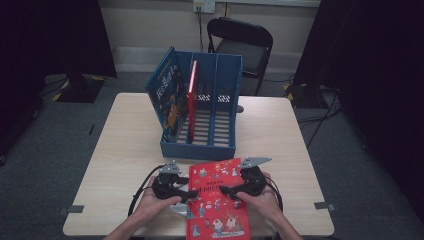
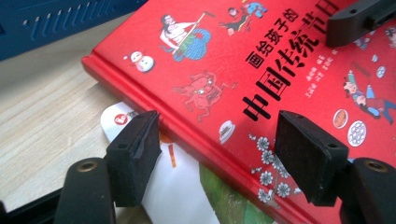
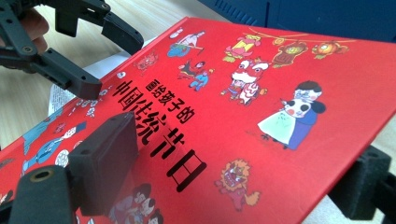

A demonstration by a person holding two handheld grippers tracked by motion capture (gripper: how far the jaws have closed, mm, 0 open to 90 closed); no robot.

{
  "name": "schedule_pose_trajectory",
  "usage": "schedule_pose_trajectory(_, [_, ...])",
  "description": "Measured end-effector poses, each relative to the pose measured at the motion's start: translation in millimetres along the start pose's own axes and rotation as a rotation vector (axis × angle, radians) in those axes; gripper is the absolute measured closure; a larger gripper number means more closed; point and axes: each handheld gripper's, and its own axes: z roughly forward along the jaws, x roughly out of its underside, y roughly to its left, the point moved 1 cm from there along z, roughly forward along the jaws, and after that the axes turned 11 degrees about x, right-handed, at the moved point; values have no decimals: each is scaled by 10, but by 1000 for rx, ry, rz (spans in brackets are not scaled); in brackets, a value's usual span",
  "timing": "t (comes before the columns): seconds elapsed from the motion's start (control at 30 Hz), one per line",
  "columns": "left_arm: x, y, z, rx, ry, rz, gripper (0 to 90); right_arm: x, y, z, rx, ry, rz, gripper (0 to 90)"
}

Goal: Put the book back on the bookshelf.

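Observation:
A red picture book with black Chinese title lettering lies flat at the table's near edge. My left gripper is at its left edge and stands open: in the left gripper view one jaw is over the cover and the other is off the spine, above a white leaflet. My right gripper comes in from the right side, also open. In the right gripper view one jaw hovers on the red cover and the other sits below the book's outer edge.
A blue file rack stands behind the book, mid-table. A blue book leans in its left slot and a thin red book stands upright beside it. A black chair is beyond the table's far edge.

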Motion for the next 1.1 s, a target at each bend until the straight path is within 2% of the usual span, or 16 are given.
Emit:
schedule_pose_trajectory(0.17, [4,25,-24,4,-4,-17,308,3,6,-53,-1,-9,-18,154])
schedule_pose_trajectory(0.37, [2,-1,-7,-4,1,-6,273,32,26,-101,3,-2,-3,158])
schedule_pose_trajectory(0.5, [2,5,-7,3,-9,-21,271,49,19,-104,-9,9,-1,156])
schedule_pose_trajectory(0.7, [1,14,0,15,-18,-31,254,21,108,-167,-1,-13,-70,158])
schedule_pose_trajectory(0.83, [-3,12,2,25,-21,-52,214,33,150,-183,-3,-26,-107,160])
schedule_pose_trajectory(1.1, [2,14,12,36,-39,-63,194,58,136,-205,-12,-34,-121,186])
